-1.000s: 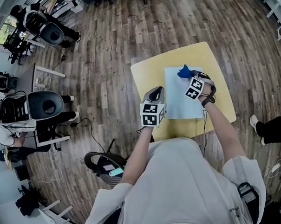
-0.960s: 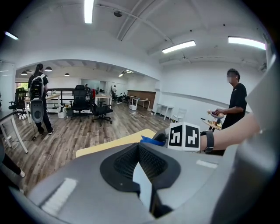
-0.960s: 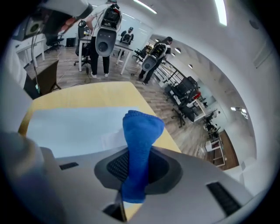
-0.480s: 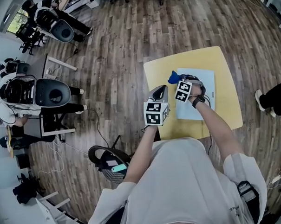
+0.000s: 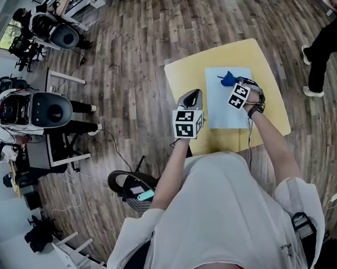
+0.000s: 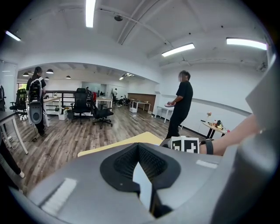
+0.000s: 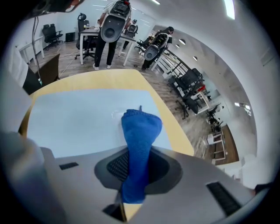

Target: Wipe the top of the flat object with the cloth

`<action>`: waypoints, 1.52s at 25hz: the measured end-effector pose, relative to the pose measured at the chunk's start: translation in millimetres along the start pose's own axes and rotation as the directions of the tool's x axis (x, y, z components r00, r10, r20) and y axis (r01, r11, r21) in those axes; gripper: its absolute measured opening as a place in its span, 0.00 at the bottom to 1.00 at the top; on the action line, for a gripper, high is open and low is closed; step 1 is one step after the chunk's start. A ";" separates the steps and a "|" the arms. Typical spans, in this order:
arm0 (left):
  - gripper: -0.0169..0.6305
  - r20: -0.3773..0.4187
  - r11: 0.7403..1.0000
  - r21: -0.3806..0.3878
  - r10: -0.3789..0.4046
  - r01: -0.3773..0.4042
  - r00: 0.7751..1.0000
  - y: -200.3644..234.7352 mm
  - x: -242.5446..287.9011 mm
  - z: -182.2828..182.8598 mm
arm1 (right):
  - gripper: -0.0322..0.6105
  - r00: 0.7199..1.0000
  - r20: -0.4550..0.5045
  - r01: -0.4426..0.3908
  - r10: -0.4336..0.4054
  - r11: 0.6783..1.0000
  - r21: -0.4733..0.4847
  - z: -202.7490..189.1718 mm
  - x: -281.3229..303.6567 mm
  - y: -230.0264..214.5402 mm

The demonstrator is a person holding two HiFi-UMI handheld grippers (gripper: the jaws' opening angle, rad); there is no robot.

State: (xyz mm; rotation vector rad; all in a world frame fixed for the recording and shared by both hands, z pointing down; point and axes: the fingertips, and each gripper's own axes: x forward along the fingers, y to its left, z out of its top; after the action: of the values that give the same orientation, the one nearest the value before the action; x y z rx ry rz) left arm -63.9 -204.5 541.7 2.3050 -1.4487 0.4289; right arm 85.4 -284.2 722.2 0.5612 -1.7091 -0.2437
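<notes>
A light-blue flat sheet (image 5: 228, 107) lies on the small yellow table (image 5: 182, 75). My right gripper (image 5: 233, 85) is shut on a blue cloth (image 5: 228, 78), which rests on the sheet near its far left part. In the right gripper view the cloth (image 7: 141, 127) sticks out from between the jaws over the sheet (image 7: 83, 120). My left gripper (image 5: 191, 99) hovers at the table's left side, beside the sheet. Its jaws are shut with nothing between them, and in the left gripper view it (image 6: 142, 177) points out into the room.
Wooden floor surrounds the table. Desks, office chairs and seated people (image 5: 23, 118) fill the left side. A person's legs (image 5: 317, 38) stand at the far right of the table. A chair base (image 5: 129, 188) is behind my left side.
The right gripper carried the cloth left to the sheet's left edge, then back right onto the sheet. The left gripper kept its place by the table's left side.
</notes>
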 end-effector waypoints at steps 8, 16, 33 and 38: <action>0.03 0.002 1.000 0.005 -0.010 0.010 1.000 0.2 -1.2 1.4 | 0.15 0.993 -0.115 0.042 -0.020 0.979 0.200 -83.6 -2.9 -24.9; 0.03 0.009 1.000 -0.004 0.019 -0.019 1.000 12.5 -8.7 -0.2 | 0.15 0.998 -0.053 0.050 -0.038 0.969 0.242 -52.2 -12.4 -31.1; 0.03 0.045 0.999 -0.019 0.049 -0.048 0.998 23.5 -23.9 4.1 | 0.15 0.989 0.127 -0.060 0.075 0.991 -0.116 115.3 1.6 47.9; 0.03 0.034 1.000 -0.015 0.024 -0.023 0.999 15.4 -17.7 1.8 | 0.15 0.995 0.088 -0.034 0.041 0.997 -0.074 72.8 -2.0 34.4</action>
State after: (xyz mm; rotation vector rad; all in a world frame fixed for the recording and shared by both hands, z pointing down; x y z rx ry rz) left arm -85.2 -197.4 534.6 2.2960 -1.4916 0.3865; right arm 7.5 -264.1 720.2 0.4704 -1.7886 -0.3062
